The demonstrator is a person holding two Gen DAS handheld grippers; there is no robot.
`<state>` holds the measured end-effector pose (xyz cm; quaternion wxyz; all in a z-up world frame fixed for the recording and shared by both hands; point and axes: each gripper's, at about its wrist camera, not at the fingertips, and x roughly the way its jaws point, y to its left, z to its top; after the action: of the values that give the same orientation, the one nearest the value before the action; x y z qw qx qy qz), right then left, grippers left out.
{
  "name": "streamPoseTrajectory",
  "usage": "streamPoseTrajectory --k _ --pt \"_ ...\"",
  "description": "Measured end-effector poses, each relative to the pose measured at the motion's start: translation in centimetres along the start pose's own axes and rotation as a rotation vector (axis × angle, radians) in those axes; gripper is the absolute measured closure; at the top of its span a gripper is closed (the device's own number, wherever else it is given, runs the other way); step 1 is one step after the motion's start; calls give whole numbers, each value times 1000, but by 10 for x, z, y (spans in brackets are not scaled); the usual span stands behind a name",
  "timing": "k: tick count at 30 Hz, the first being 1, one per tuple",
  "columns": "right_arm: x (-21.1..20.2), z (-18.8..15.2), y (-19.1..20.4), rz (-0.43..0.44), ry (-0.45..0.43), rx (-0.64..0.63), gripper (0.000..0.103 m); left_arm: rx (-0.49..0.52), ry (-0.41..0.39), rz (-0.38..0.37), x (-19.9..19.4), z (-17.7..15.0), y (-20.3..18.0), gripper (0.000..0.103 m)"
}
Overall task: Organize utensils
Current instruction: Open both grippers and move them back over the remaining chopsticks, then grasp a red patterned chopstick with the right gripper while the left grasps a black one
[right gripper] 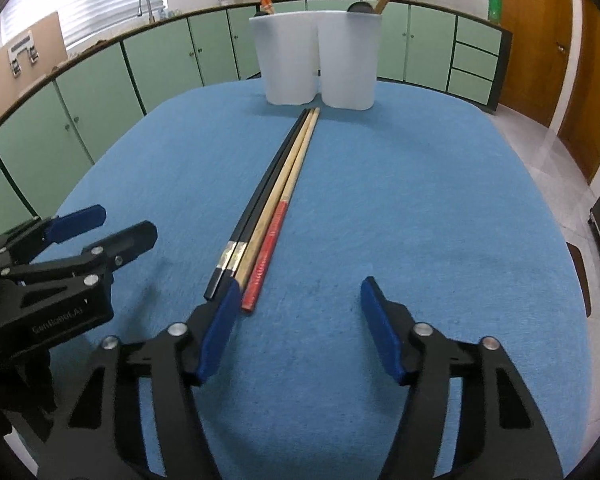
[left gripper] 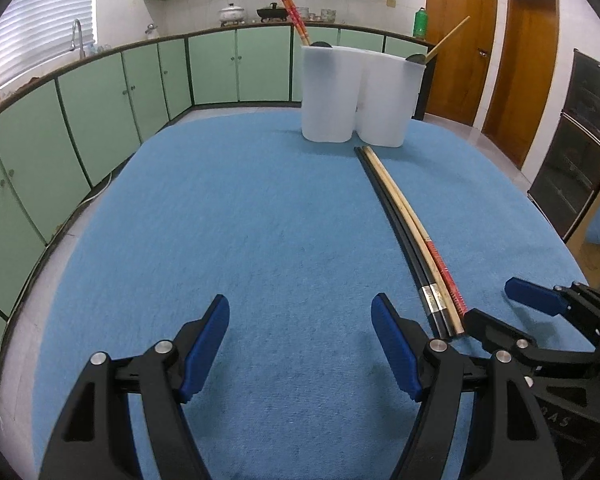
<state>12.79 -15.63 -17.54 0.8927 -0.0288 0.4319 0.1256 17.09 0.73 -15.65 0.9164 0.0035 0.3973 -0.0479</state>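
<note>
Wooden and black chopsticks (right gripper: 276,196), thin, stiff, slippery, suit a near-end pinch; both hand-held grippers (right gripper: 296,312) (left gripper: 300,334) flanking them gape empty

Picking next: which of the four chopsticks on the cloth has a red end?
The outermost one on the right, the red-handled chopstick; beside it lie a plain wooden chopstick and two black chopsticks with silver bands.

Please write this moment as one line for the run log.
left gripper: open, empty | right gripper: open, empty | chopsticks: four side by side on blue cloth | white holders: behind, holding utensils
</note>
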Motion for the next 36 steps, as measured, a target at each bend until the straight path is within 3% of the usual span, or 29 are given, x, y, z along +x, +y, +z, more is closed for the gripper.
streamPoseTrajectory --k 6,12,18,19,30,36 --pt "2 1 1 -28 7 -1 58 -8 6 -2 1 0 1 31" --pt "1 -1 1 -36 11 -11 58 2 10 -3 3 0 -1 31" --pt "2 0 9 0 14 -46 94 21 4 -5 1 0 -5 31" --pt "1 0 8 4 14 -42 96 23 3 -8 1 1 -7 31" --pt "-6 -3 -27 -26 -3 35 98 50 2 -90 -1 -1 -32 31" --pt "-7 -6 -37 -27 -7 50 98 84 25 -94 3 -1 -44 31"
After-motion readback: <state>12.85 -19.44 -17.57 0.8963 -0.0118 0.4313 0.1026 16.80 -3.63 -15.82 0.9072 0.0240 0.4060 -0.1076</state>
